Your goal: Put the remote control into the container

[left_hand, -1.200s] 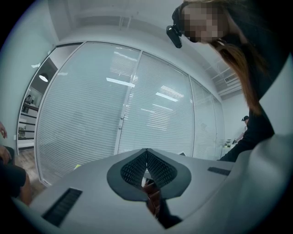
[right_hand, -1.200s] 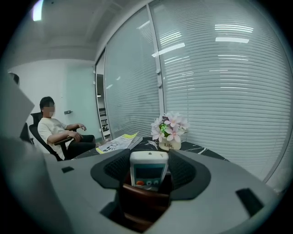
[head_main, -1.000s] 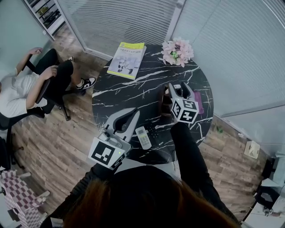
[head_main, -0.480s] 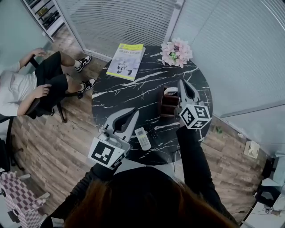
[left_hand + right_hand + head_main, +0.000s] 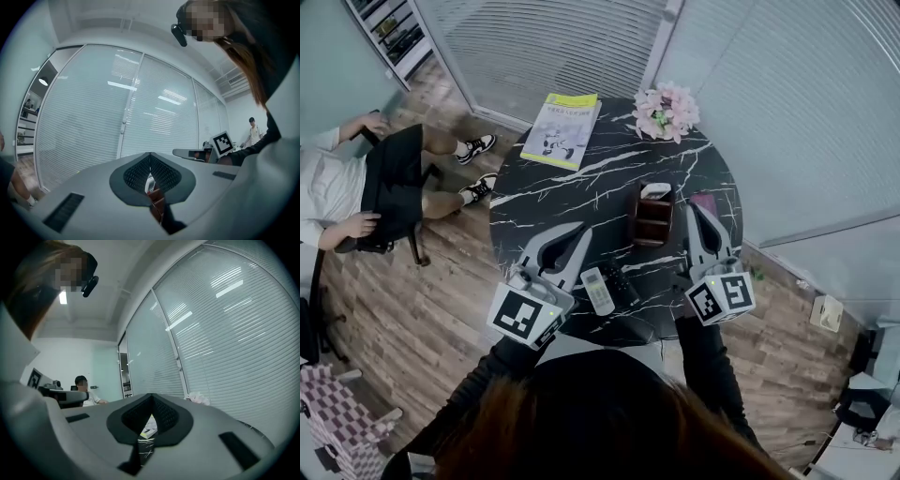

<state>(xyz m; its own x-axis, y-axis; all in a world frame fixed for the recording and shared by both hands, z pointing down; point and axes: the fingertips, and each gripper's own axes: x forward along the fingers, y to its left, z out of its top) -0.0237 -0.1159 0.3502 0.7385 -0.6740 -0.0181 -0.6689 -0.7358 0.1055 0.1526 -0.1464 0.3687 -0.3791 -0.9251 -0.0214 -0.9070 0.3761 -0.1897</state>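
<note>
A brown container (image 5: pixel 652 223) stands mid-table with a white remote (image 5: pixel 656 191) upright in its far end. Both show through the jaw gap in the left gripper view, the container (image 5: pixel 157 200) below the white remote (image 5: pixel 149 182). Another white remote (image 5: pixel 598 291) and a black remote (image 5: pixel 622 281) lie on the table near the front edge. My right gripper (image 5: pixel 693 208) hangs just right of the container, shut and empty, its jaws together (image 5: pixel 151 395). My left gripper (image 5: pixel 581 231) rests left of the two lying remotes, shut with nothing in it (image 5: pixel 150 154).
The round black marble table (image 5: pixel 581 187) also bears a magazine (image 5: pixel 562 128) at the back left, pink flowers (image 5: pixel 667 111) at the back, and a purple flat thing (image 5: pixel 705 200) beside my right gripper. A person sits on a chair (image 5: pixel 356 187) at the left.
My right gripper stood with jaws apart over the container's far end; it has shut and drawn back toward me, right of the container. The seated person shifted their legs. My left gripper kept still.
</note>
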